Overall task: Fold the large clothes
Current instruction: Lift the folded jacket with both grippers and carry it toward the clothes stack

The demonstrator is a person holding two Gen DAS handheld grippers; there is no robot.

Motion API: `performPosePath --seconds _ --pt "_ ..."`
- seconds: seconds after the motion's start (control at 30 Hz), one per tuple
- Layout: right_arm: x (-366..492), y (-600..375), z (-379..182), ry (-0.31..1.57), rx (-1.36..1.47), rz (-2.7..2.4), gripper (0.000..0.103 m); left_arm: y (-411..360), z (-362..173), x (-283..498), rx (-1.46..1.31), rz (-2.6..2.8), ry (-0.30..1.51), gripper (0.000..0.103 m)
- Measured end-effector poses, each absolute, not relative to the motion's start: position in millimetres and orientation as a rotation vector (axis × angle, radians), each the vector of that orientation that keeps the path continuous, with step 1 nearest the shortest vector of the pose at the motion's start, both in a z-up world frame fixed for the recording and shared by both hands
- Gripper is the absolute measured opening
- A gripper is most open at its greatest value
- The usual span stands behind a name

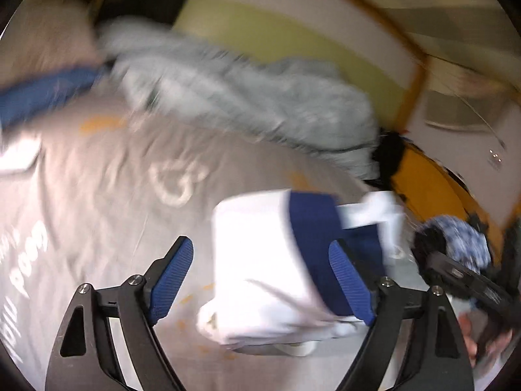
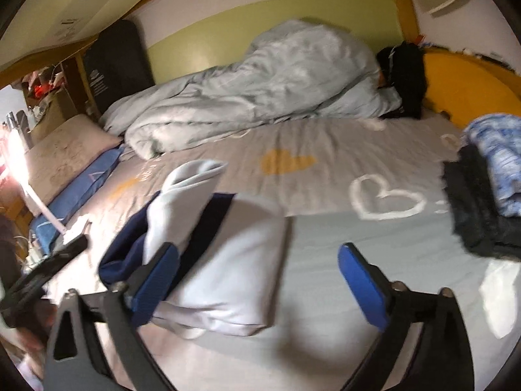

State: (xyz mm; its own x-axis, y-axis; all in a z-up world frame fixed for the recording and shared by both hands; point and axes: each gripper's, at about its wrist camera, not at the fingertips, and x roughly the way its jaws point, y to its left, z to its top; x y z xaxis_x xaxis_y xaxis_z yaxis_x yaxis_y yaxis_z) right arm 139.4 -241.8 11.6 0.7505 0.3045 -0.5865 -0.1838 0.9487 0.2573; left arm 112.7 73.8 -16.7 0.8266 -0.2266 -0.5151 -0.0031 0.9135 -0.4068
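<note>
A folded white and navy garment (image 1: 276, 267) lies on the grey bedsheet (image 1: 107, 195). In the left wrist view it sits between the spread blue pads of my left gripper (image 1: 267, 280), which is open and holds nothing. In the right wrist view the same garment (image 2: 224, 260) lies at the left, with one sleeve end sticking up. My right gripper (image 2: 260, 280) is open and empty; its left pad (image 2: 156, 283) overlaps the garment's navy band, its right pad over bare sheet. Both views are motion-blurred.
A crumpled pale blue duvet (image 2: 254, 88) lies along the far wall. A black item (image 2: 403, 78) sits by the orange bed end (image 2: 462, 84). Stacked dark and blue patterned clothes (image 2: 485, 189) lie at the right. A pillow (image 2: 62, 159) and blue bag (image 2: 81, 192) lie left.
</note>
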Motion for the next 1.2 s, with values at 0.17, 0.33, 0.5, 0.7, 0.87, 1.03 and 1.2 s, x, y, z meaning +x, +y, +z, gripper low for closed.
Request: performPosePath --seconds 0.17,0.33,0.5,0.7,0.87,1.03,1.2 --pt "160.1 -213.6 0.2 0.759 0.282 0.351 0.103 97.8 -74.8 140.0 -0.623 -0.146 0.739 0.085" --pt "197.3 -196.6 -29.3 0.881 0.280 0.359 0.103 99.2 -91.5 147.2 -0.724 -0.229 0.753 0.087" --pt "223.4 -245.7 -89.8 1.049 0.618 0.501 0.103 103.8 -111.0 157.4 -0.925 -0.254 0.810 0.103" --pt "221.3 -256.2 -120.6 0.999 0.686 0.617 0.093 88.9 -116.5 176.1 -0.944 -0.331 0.837 0.103" --pt "218.4 -256.6 -122.5 0.975 0.683 0.640 0.077 75.7 -109.9 182.1 -0.907 -0.397 0.850 0.084" --pt "206.5 -268.8 -92.0 0.903 0.690 0.713 0.067 56.9 -65.6 173.8 -0.780 -0.476 0.802 0.069" --pt "193.6 -291.0 -34.0 0.818 0.621 0.657 0.067 28.9 -24.7 169.2 -0.765 -0.551 0.760 0.068"
